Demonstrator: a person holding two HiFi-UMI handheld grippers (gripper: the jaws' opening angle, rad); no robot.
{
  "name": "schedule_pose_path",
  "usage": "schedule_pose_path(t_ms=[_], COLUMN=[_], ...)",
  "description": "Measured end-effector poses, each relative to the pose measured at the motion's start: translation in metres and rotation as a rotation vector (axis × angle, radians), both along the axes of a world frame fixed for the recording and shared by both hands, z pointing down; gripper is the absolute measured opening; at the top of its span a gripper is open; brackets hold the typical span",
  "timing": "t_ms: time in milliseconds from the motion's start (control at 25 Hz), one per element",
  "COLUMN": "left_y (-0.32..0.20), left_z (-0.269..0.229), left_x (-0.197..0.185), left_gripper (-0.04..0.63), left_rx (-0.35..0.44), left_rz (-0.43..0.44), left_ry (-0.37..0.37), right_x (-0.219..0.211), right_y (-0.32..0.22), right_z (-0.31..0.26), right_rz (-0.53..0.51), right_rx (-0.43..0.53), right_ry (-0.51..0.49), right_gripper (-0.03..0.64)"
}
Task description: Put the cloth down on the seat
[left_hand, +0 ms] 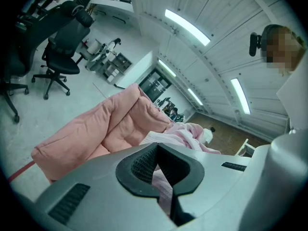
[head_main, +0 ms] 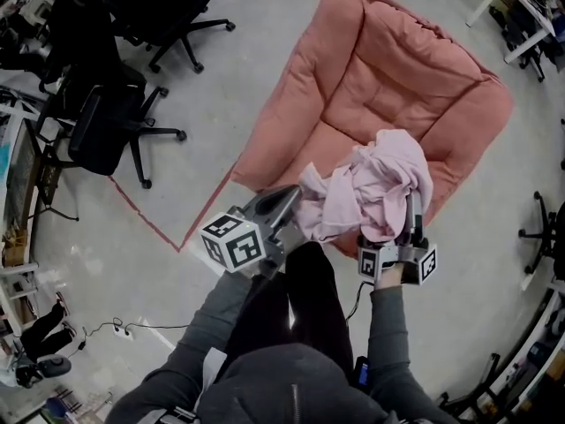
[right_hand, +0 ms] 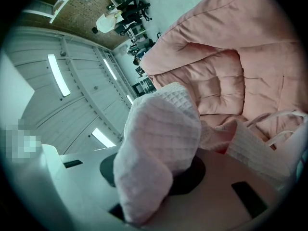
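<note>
A bunched pale pink waffle cloth (head_main: 371, 188) hangs in the air over the front edge of the big pink cushioned seat (head_main: 397, 78). My left gripper (head_main: 298, 205) holds its left side and my right gripper (head_main: 412, 206) holds its right side. In the left gripper view the jaws (left_hand: 159, 170) are shut on a thin fold of the cloth (left_hand: 185, 134), with the seat (left_hand: 110, 129) beyond. In the right gripper view a thick roll of cloth (right_hand: 159, 143) is clamped in the gripper (right_hand: 154, 177) and hides the pads; the seat (right_hand: 250, 57) lies ahead.
Black office chairs (head_main: 115, 122) (head_main: 172, 7) stand to the left on the grey floor. A red tape line (head_main: 146, 212) runs by the seat's left corner. A white desk (head_main: 521, 7) is at the top right, another chair (head_main: 543, 228) at the right edge.
</note>
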State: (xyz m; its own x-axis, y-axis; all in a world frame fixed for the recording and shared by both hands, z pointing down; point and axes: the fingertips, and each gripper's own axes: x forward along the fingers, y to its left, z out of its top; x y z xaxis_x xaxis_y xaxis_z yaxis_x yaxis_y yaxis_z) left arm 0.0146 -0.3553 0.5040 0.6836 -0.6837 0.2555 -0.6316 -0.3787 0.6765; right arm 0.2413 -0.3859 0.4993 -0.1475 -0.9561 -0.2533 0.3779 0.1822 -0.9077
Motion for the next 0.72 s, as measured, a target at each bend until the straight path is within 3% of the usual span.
schedule_pose_path(t_ms=[200, 480, 720], left_y=[-0.008, -0.021, -0.038], left_z=[0.022, 0.066, 0.1], left_x=[0.004, 0.009, 0.024], left_gripper=[0.005, 0.006, 0.006], left_rx=[-0.026, -0.073, -0.068], left_rz=[-0.026, 0.01, 0.031], left_ry=[-0.026, -0.062, -0.11], right_x=[0.005, 0.004, 0.007], right_y=[-0.005, -0.004, -0.002], right_z=[0.04, 0.101, 0.151], right_rz=[0.077, 0.197, 0.285], right_rx=[-0.057, -0.13, -0.176], right_ry=[-0.01, -0.048, -0.072], right_gripper=[0.118, 0.117, 0.117])
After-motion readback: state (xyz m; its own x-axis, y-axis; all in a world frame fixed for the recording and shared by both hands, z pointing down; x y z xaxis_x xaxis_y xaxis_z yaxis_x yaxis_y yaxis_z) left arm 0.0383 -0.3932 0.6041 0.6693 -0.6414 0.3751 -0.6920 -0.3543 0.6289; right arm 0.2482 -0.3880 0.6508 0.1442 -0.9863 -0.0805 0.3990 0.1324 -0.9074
